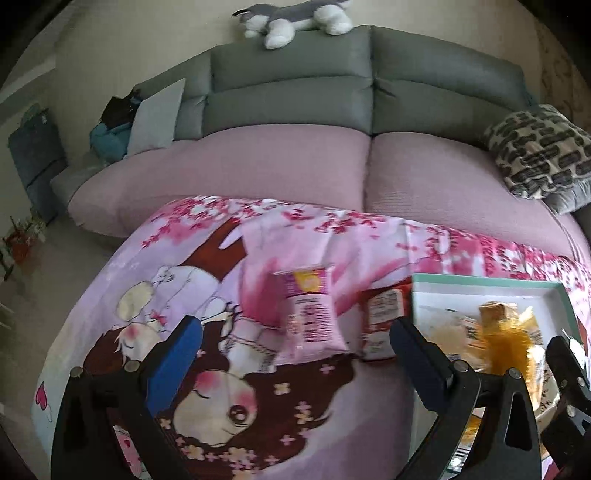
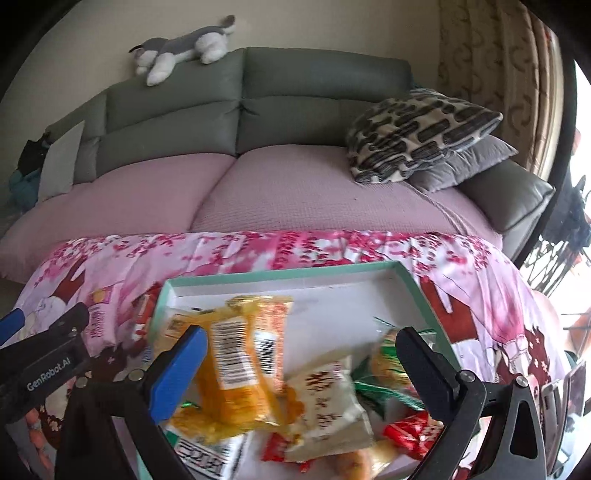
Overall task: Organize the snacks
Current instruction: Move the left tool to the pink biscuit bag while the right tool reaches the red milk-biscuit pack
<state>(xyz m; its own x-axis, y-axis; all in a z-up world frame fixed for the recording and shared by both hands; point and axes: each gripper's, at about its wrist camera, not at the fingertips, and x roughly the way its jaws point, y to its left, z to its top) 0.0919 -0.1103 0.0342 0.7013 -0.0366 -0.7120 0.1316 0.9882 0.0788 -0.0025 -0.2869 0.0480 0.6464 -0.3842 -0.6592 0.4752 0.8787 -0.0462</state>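
Observation:
A white tray with a teal rim (image 2: 280,277) sits on a pink cartoon cloth and holds several snack packets. An orange packet (image 2: 236,362) is blurred in mid-air above the tray, just ahead of my open right gripper (image 2: 299,354). A white packet (image 2: 325,406) and red packets (image 2: 410,432) lie in the tray. My left gripper (image 1: 295,339) is open and empty above the cloth. A pink packet (image 1: 314,314) and a red-white packet (image 1: 382,321) lie on the cloth just beyond it, left of the tray (image 1: 487,282).
The cloth (image 1: 184,258) covers a table in front of a sofa (image 1: 295,166) with pink seat covers. A patterned cushion (image 2: 417,133) lies at the sofa's right. A plush toy (image 1: 295,18) lies on the backrest. The left gripper's body (image 2: 44,362) shows left of the tray.

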